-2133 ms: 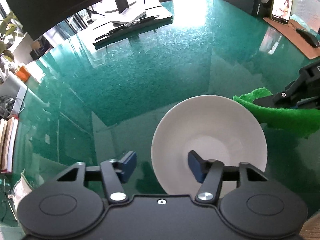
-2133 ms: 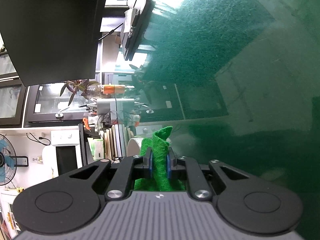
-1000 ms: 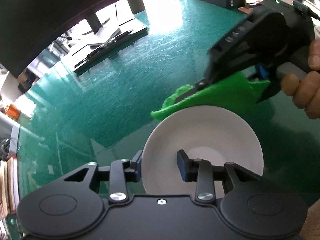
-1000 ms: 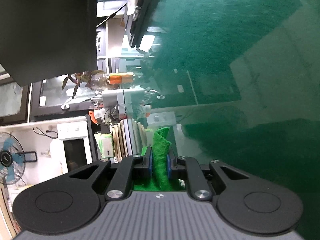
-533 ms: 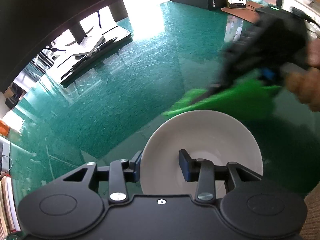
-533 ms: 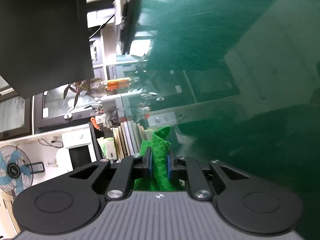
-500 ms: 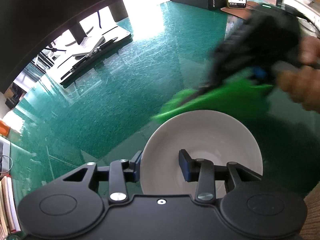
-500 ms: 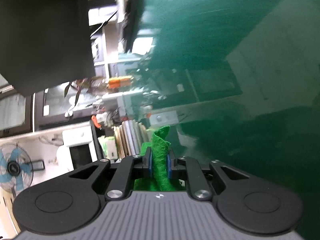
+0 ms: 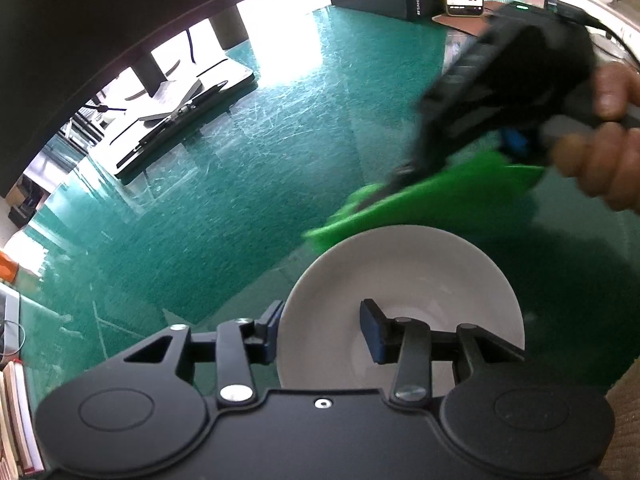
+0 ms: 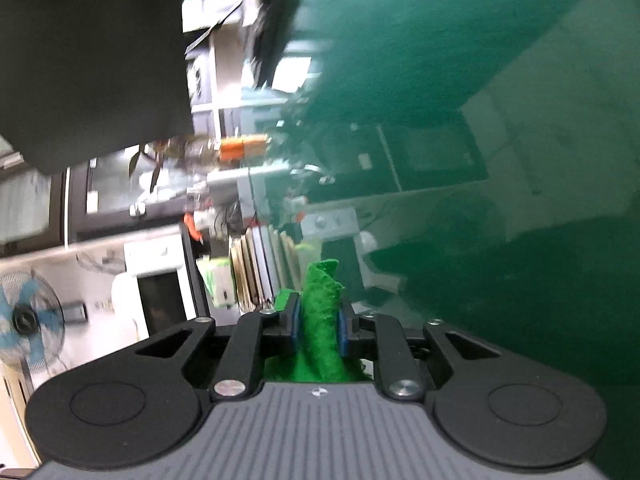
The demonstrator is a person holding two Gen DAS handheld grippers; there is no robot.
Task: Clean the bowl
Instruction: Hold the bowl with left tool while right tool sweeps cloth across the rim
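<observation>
Green glass, scratched and glossy, is the table that carries everything, and it reflects hard enough that I judge edges by the objects, not their mirror images. Nearest me on it sits the white bowl, upright, low and to the right of the left wrist view. My left hand-held gripper straddles its near-left rim, one pad outside the wall and one inside; the jaws are opening slightly, and I see a gap between the inner pad and the wall, so I cannot call this a firm clamp. Just beyond the bowl's far rim hangs the green cloth, clamped between the pads of my right hand-held gripper, though those jaws are also easing apart with the cloth between them. My right hand holds that tool above and to the far right of the bowl.

To wipe well, I judge I should first firm the left grip so the bowl cannot skate on the glass, then re-tighten on the cloth before it slips. After that, bring the loose end down over the far rim into the basin and sweep around the inner wall, keeping the hard finger tips off the ceramic.
</observation>
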